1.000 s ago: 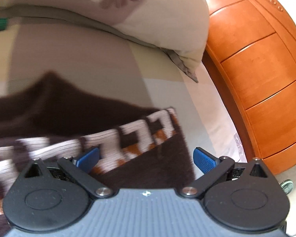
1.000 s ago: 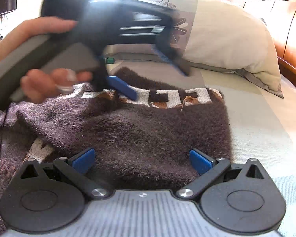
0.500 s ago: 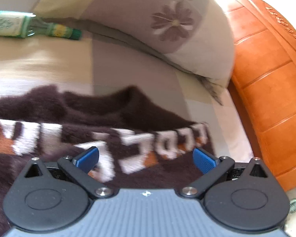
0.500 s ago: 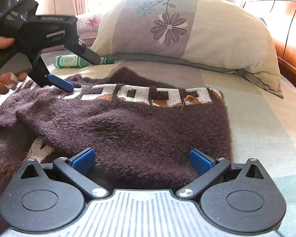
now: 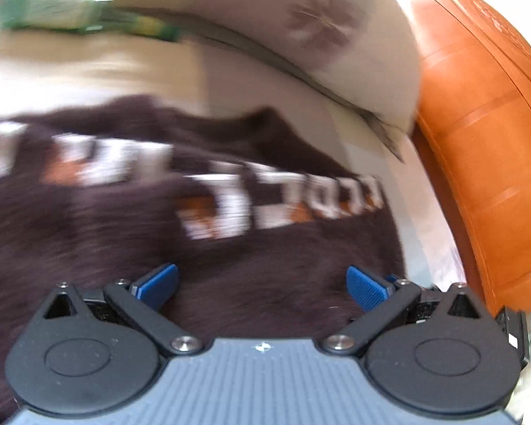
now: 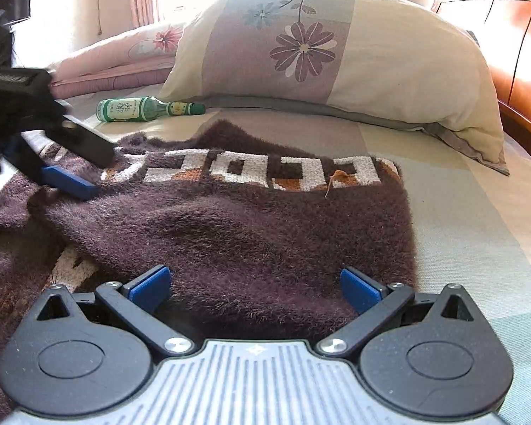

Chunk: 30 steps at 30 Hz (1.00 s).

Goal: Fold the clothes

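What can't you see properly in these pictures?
- Sweater: its left part runs off the right wrist view's edge.
- Letters: motion-blurred in the left wrist view, unreadable.
- Bottle label: too small to read.
- Left gripper: blurred and cut off at the right wrist view's edge.
- Hand holding it: almost wholly out of frame.

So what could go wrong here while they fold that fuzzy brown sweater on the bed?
1. A green glass bottle lies on its side just beyond the sweater; dragging the fabric might roll it.
2. A loose orange thread hangs from the lettering, and a gripper finger could snag it.
3. Both the left gripper and right gripper are open over thick pile, so a pinch may catch only fuzz and slip.
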Available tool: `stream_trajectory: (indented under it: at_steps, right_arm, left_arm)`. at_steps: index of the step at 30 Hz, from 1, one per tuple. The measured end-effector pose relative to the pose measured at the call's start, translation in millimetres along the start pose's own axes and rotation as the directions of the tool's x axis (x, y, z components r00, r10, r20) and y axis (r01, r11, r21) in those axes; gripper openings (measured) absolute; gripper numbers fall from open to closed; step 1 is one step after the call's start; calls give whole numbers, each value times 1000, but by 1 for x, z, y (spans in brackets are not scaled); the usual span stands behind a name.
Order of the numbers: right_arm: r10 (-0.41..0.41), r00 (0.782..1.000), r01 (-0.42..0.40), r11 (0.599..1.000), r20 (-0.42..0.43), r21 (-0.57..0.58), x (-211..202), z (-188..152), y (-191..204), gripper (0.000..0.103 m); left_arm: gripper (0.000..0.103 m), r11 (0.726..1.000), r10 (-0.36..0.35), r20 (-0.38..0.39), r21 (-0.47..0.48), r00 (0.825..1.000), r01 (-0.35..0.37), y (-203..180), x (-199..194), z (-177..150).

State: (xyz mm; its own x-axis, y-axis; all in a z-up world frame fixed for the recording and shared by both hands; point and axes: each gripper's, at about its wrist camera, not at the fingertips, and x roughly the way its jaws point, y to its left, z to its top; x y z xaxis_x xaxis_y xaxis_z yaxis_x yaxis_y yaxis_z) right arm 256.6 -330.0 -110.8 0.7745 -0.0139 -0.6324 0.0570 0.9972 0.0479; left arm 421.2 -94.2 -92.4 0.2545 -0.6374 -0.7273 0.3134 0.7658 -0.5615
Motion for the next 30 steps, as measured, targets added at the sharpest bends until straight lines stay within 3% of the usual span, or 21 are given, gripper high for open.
stream_trajectory:
  at_steps: [2,7,12,17,20,25,30]
  right_arm:
    - [-3,1000,3,1000,1,-1,0,0,1,103]
    - [-12,1000,12,1000,5,-1,1,-1,3,103]
    - [-9,1000,9,1000,5,-4,1,-1,2,103]
    - [-9,1000,9,1000,3,-7,0,0,2,103]
    - [-8,1000,8,1000,1,-6,0,0,2,103]
    - [-9,1000,9,1000,2,-7,-1,-1,2,103]
    - [-11,1000,11,1000,3,-12,-1,-1,2,103]
  left_arm:
    - [101,1000,-6,6,-17,1000,6,1,-7,-2]
    - [102,994,-109,11,15,994,108,-12,-9,-13]
    - [102,995,19,-21,99,1000,-17,-11,-9,-27]
    - [102,992,128,70,-6,989,-128,16,-47,-21]
    - [102,987,152,122,-78,981,-144,33,-62,-14]
    - [101,961,239,107,-168,965,-219,69,-38,-2]
    - [101,944,175,187,-312,967,-111,90,-42,10]
